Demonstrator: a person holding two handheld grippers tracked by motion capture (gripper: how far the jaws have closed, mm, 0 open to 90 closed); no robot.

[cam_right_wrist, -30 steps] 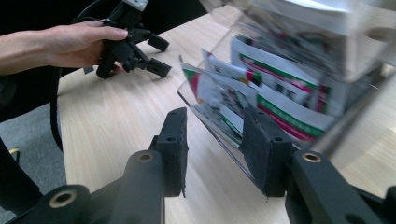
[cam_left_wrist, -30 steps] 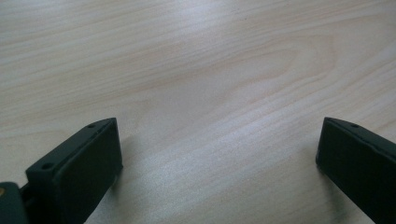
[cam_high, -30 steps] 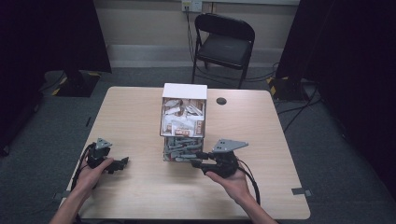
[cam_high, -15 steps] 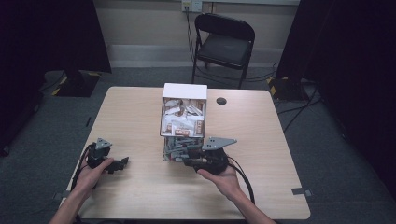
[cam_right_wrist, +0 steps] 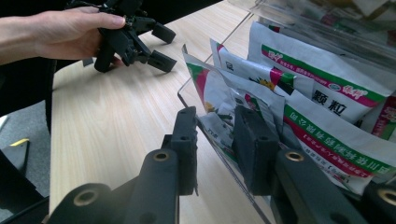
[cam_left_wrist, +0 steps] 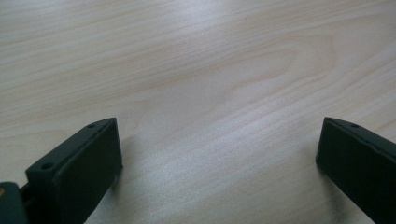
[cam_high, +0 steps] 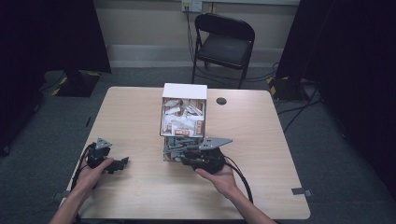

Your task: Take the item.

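A clear plastic bin (cam_high: 173,150) of green-and-white sachets (cam_right_wrist: 322,93) stands at mid-table, in front of a white box (cam_high: 184,90) full of sachets (cam_high: 183,115). My right gripper (cam_high: 181,157) (cam_right_wrist: 215,135) reaches into the bin's near corner. One jaw is outside the clear wall (cam_right_wrist: 205,121) and the other is inside against a sachet (cam_right_wrist: 219,100). The jaws have just been closing, and a narrow gap still shows. My left gripper (cam_high: 122,163) (cam_left_wrist: 219,154) (cam_right_wrist: 161,46) rests open on the bare table at the left, with nothing between its jaws.
The wooden table (cam_high: 140,196) has bare room left and right of the boxes. A small black round cap (cam_high: 221,101) lies at the back right of the table. A folding chair (cam_high: 224,42) stands behind the table.
The right hand and gripper have slid left towards the clear bin, and the jaws now reach its near corner. The left hand has stayed where it was.
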